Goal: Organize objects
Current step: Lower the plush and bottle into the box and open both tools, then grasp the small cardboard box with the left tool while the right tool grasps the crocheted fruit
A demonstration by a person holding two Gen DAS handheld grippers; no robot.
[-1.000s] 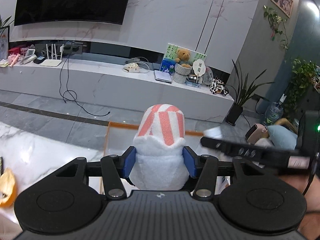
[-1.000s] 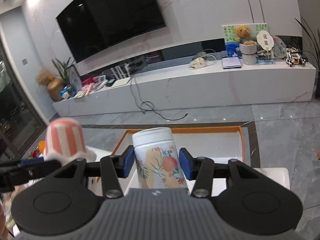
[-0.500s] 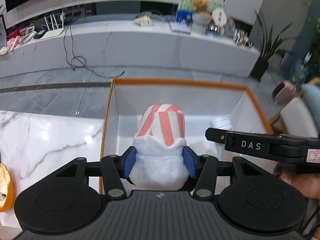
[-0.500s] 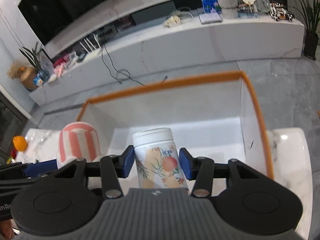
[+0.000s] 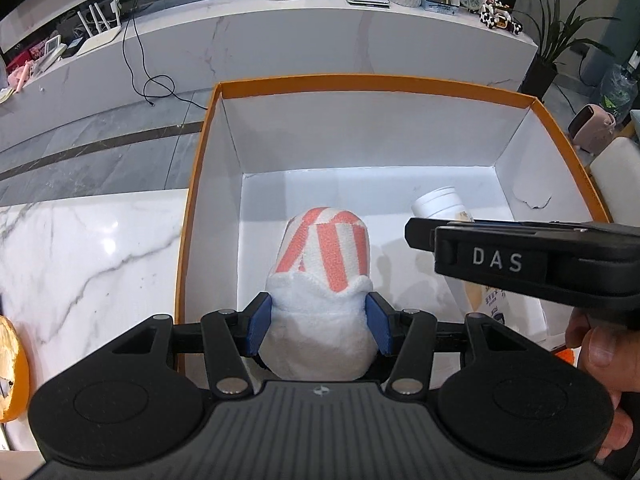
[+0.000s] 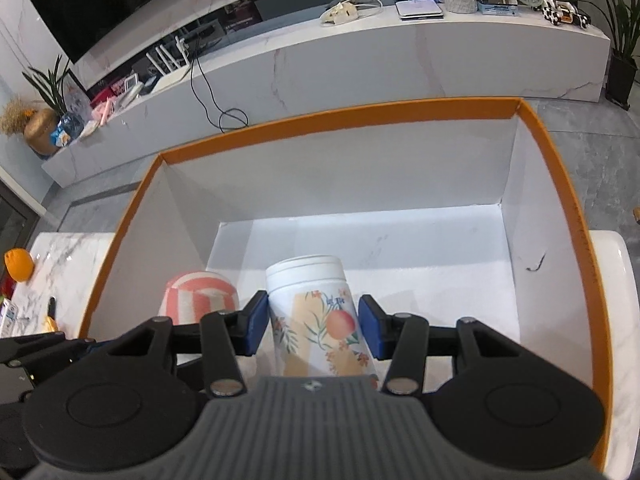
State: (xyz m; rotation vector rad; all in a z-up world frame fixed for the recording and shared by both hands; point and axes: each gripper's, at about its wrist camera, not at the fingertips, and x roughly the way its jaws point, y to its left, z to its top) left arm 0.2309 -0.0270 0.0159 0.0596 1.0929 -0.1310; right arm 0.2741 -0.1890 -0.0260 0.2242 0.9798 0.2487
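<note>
My left gripper (image 5: 319, 322) is shut on a soft plush toy (image 5: 322, 276), white below with an orange-and-white striped top. It hangs inside a large orange-rimmed box (image 5: 372, 82) with white walls. My right gripper (image 6: 313, 330) is shut on a white jar (image 6: 316, 312) with a peach-and-flower label and a white lid. That jar also hangs inside the box (image 6: 344, 114), to the right of the plush toy (image 6: 199, 296). In the left wrist view the jar (image 5: 438, 206) shows behind the right tool's black body, which a person's hand (image 5: 604, 364) holds.
The box stands on a white marble table (image 5: 84, 252). An orange fruit lies at the table's left side (image 6: 18, 265), and it also shows at the left edge (image 5: 10, 368). Beyond the box runs a long white cabinet (image 6: 360, 52) with cables and small items.
Both grippers have come down and tipped forward, carrying the plush toy and the jar from above the box rim to inside the box. Neither grip has changed.
</note>
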